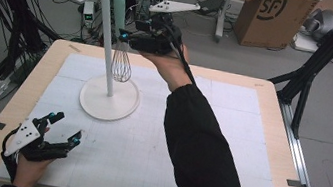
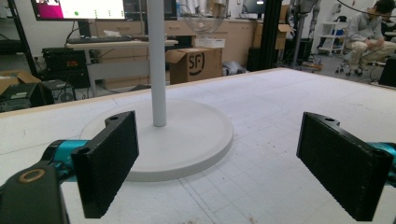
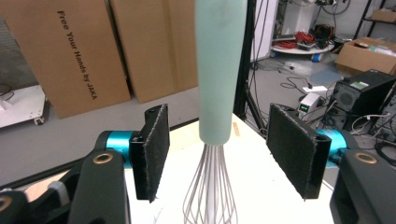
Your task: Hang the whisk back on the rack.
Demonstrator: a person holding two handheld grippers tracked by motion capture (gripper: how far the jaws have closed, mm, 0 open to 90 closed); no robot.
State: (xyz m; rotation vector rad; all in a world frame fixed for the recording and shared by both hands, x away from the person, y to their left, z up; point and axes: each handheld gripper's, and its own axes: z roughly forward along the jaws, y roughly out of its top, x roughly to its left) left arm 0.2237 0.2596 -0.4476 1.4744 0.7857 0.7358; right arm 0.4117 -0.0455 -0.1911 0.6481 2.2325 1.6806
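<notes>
both your grippers are open. your right gripper (image 3: 217,154) holds its jaws on either side of the whisk (image 1: 121,51), not touching its mint handle (image 3: 219,65); it hangs from the white stand (image 1: 107,38). your left gripper (image 1: 65,130) rests near the stand's base (image 2: 205,140).

Stand (image 1: 109,95) sits left of centre on the surface (image 1: 229,134), whisk (image 1: 122,46) hanging beside its pole, right gripper (image 1: 135,35) flanking the whisk, left gripper (image 1: 65,130) at the near-left corner
</notes>
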